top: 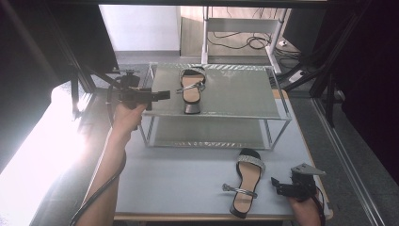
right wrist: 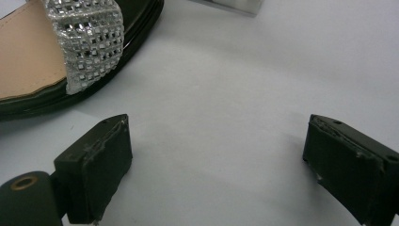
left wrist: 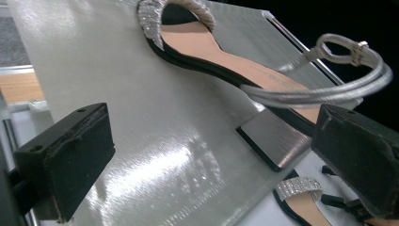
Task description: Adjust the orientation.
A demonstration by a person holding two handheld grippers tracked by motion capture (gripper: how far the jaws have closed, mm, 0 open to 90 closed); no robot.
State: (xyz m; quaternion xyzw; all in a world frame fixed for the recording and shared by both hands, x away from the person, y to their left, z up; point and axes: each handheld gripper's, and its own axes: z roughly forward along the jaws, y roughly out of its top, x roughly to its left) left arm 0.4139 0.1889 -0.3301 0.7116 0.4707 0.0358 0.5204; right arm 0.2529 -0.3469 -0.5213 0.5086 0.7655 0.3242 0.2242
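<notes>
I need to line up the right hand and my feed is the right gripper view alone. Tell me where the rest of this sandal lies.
Observer: The sandal on the table lies left of the right gripper, toe pointing at the rack, ankle strap out to its left.
Operator: Report the other sandal.
Observer: The sandal on the rack sits on the top shelf, its block heel at the near edge.
Operator: Give me the left gripper.
Observer: The left gripper is open at the top shelf's left edge, jaws pointing at that sandal, holding nothing.
</notes>
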